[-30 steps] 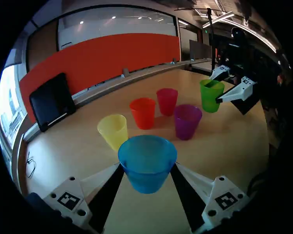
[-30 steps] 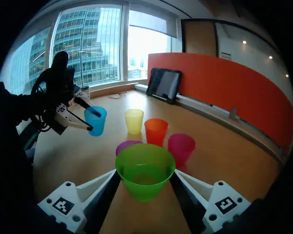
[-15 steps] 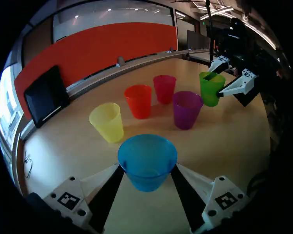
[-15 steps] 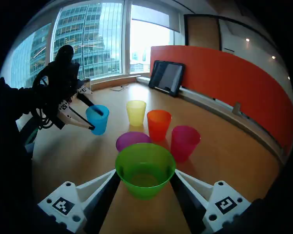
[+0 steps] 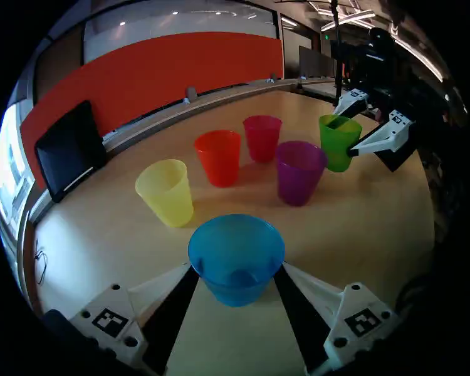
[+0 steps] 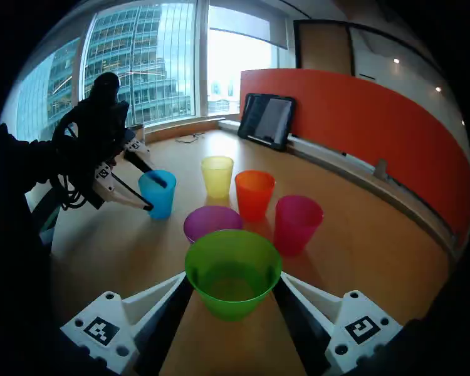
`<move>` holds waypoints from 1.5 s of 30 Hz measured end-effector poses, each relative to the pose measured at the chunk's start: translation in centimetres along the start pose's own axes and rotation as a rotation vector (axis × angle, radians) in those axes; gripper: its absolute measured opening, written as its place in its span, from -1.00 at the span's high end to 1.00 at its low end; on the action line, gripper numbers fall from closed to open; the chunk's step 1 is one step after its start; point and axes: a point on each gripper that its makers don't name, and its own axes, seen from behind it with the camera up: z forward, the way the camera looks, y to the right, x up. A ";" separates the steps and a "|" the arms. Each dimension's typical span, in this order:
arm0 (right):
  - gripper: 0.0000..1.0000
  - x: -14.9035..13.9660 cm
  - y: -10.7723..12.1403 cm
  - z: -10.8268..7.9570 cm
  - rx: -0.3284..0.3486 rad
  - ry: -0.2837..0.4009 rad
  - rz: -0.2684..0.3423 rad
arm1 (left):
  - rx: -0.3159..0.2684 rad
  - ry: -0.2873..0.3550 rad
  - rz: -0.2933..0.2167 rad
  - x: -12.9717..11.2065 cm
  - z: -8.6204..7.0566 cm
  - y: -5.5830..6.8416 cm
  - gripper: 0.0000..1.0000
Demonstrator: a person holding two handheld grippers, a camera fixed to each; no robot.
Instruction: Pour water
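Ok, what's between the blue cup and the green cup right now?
The purple cup stands roughly between the blue cup and the green cup, nearer the green one, as the left gripper view shows.

This is looking like a high-rise office meeting room: ahead-left of the right gripper (image 6: 233, 279), tall windows (image 6: 141, 69) are showing glass towers (image 6: 113, 56) outside, a long wooden surface (image 6: 373, 250) is stretching away, and an orange partition (image 6: 373, 119) is running along its far edge, a dark screen (image 6: 267, 120) leaning against it.
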 end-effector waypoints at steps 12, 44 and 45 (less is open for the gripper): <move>-0.77 -0.4 -0.1 0.2 0.003 -0.005 0.000 | 0.002 -0.018 -0.008 -0.9 -0.3 -0.1 -0.66; -0.77 -2.9 -1.0 1.6 0.005 -0.045 0.005 | 0.040 -0.061 -0.065 -3.2 -2.0 -0.8 -0.97; -0.77 -3.0 -0.9 1.6 0.003 -0.046 0.004 | 0.040 -0.060 -0.066 -3.2 -2.0 -0.8 -0.97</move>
